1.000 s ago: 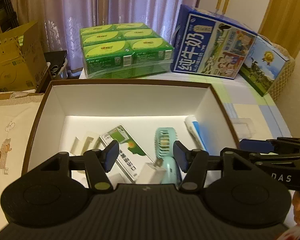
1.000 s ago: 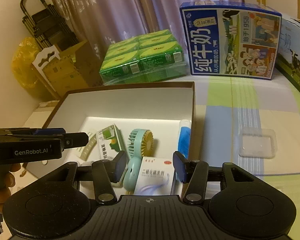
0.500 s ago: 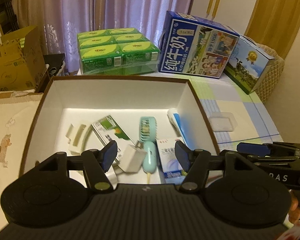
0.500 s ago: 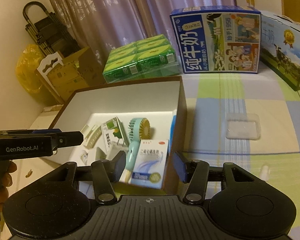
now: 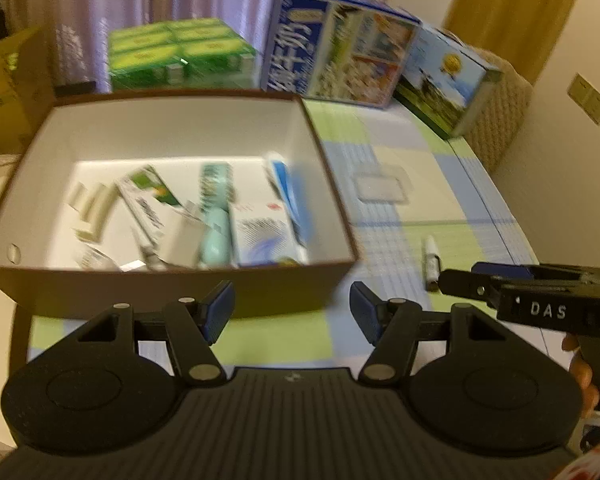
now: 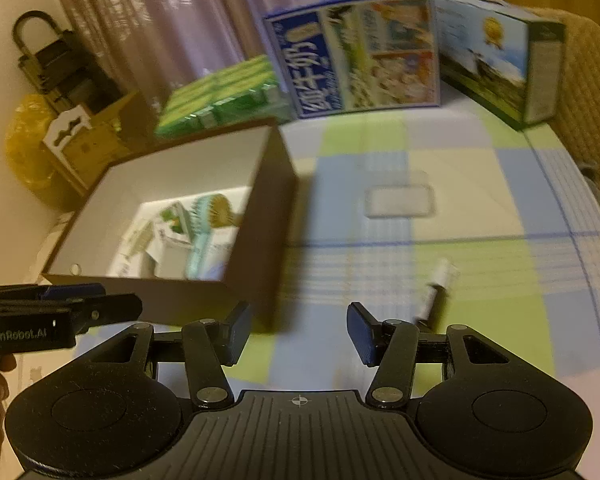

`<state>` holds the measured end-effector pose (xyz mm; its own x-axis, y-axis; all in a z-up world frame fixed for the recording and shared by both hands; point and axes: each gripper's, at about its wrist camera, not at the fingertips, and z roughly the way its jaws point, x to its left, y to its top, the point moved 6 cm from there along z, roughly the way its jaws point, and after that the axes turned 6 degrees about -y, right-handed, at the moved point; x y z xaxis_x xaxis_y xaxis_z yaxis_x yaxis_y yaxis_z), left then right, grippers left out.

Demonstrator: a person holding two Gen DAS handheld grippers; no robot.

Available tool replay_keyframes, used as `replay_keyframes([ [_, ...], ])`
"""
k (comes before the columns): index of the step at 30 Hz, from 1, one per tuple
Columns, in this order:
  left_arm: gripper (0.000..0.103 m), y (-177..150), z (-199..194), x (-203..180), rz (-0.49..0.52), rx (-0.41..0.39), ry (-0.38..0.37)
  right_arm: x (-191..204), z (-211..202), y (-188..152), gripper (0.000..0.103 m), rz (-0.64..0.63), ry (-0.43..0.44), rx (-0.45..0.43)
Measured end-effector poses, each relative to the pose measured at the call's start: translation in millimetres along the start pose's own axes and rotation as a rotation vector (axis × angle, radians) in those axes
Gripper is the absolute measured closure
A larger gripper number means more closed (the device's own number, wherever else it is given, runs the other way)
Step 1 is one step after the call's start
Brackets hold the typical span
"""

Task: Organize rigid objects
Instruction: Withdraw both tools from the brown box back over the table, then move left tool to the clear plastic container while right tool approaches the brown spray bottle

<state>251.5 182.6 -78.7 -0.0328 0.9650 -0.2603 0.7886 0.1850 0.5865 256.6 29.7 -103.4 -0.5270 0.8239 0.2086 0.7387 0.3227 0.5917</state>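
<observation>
A brown box with a white inside (image 5: 168,276) (image 6: 260,216) stands on the checked tablecloth. In it lie a mint hand fan (image 5: 214,208) (image 6: 204,216), a green-and-white carton (image 5: 148,192), a white medicine box (image 5: 264,228), a blue-and-white tube (image 5: 286,188) and small white pieces. A small white marker (image 5: 431,258) (image 6: 436,288) lies on the cloth right of the box. My left gripper (image 5: 292,314) is open and empty in front of the box's near wall. My right gripper (image 6: 298,336) is open and empty, left of the marker.
A clear plastic tray (image 5: 382,188) (image 6: 400,200) lies on the cloth beyond the marker. Green drink packs (image 5: 176,56), a blue milk carton (image 5: 336,46) and a second printed carton (image 5: 448,80) stand at the back. Cardboard boxes (image 6: 88,140) are at the left.
Both grippers have pulled back out of the box and toward me, the right one also moving right. The white medicine box now lies in the box. The marker has come into view.
</observation>
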Motion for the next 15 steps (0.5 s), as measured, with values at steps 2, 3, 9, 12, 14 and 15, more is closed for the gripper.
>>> replay_keyframes([
  [2,0.043,-6,8,-13,0.013,0.023,-0.016,-14,-2,-6,0.053,0.015,-0.018,0.013],
  [3,0.043,-9,12,-18,0.017,0.033,-0.025,-20,-3,-8,0.053,0.021,-0.025,0.017],
  [9,0.043,-22,35,-48,0.035,0.083,-0.06,-56,-5,-19,0.053,0.051,-0.071,0.044],
  [12,0.044,-27,47,-55,0.028,0.101,-0.05,-70,0,-24,0.053,0.048,-0.091,0.055],
  [14,0.044,-31,53,-56,0.02,0.106,-0.036,-78,5,-27,0.053,0.042,-0.105,0.057],
  [15,0.044,-32,56,-56,0.014,0.108,-0.025,-82,9,-29,0.053,0.038,-0.109,0.061],
])
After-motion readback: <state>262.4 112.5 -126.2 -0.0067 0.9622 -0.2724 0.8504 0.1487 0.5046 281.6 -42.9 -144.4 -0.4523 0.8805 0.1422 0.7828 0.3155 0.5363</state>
